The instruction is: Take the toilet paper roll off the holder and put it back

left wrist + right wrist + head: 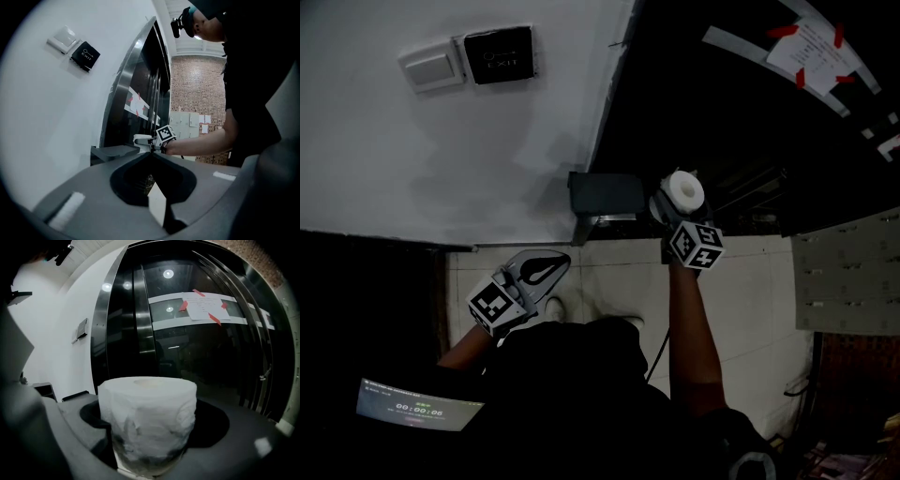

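My right gripper (677, 201) is shut on the white toilet paper roll (683, 190) and holds it in the air just right of the dark grey wall holder (605, 195). In the right gripper view the roll (149, 418) stands on end between the two grey jaws, with its cardboard core facing up, in front of the dark glass door. My left gripper (547, 267) hangs lower, to the left of the holder, with its jaws touching at the tips and nothing between them. The left gripper view looks over its closed tips (152, 154) at the holder (115, 151) and the right gripper's marker cube (165, 133).
A white switch (431, 66) and a black exit button (498, 54) sit on the white wall above the holder. A dark glass door with a taped paper (811, 47) is to the right. Grey lockers (848, 272) stand at the far right, and pale tiles (750, 300) cover the floor.
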Available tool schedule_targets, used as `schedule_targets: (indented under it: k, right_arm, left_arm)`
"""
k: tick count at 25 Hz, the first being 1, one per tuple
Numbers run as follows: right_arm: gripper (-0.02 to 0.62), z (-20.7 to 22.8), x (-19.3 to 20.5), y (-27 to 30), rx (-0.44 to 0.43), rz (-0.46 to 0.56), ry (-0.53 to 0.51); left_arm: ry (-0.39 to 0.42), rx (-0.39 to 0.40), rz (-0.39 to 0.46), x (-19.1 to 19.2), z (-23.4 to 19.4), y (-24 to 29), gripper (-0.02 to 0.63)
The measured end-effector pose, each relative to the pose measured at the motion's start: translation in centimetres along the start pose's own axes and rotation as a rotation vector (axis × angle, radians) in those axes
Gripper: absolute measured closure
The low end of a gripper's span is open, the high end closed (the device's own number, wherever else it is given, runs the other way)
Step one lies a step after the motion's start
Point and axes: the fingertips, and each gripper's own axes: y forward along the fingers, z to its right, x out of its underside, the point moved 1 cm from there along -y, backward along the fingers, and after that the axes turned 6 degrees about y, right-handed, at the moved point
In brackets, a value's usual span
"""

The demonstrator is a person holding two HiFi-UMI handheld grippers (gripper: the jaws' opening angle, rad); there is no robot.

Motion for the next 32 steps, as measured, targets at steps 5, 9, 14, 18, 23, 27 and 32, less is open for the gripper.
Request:
schedule_targets:
  k: [5, 9, 14, 18, 23, 27, 32]
  right_arm:
    - [0.13, 0.9, 0.5, 0.0, -0.006, 0.037, 0.167]
    - [0.129, 4.2, 3.1, -0.3, -0.012, 0.138, 0.609]
    - [0.129, 6.5, 7.6, -1.1, -0.042, 0.281, 1.076]
    - [0.129, 5.8, 9.2, -0.8, -0.067, 0.31, 1.214]
    - [0.13, 4.0, 9.8, -0.1, -0.093, 0.311, 1.299]
    - [0.129, 3.0, 10.3, 0.1, -0.096, 0.29, 1.317]
    - [0.129, 1.1, 10.8, 1.0, -0.123, 0.249, 1.304]
  left_arm:
    - [-0.023, -0.004, -0.011, -0.4, -0.1, 0.0, 0.603]
    - [-0.002, -0.005, 0.004, -0.1, -0.1, -0.1, 0.603]
    - [-0.003, -0.008, -0.002, 0.2, -0.1, -0.4, 0.603]
    - [-0.016, -0.006, -0.009, 0.0, 0.0, -0.4, 0.603]
    - [-0.003, 0.0, 0.0, 0.1, 0.0, -0.3, 0.603]
    - [-0.013, -0.004, -0.008, -0.1, 0.1, -0.5, 0.603]
    - [-0.015, -0.006, -0.012, 0.1, 0.1, -0.8, 0.603]
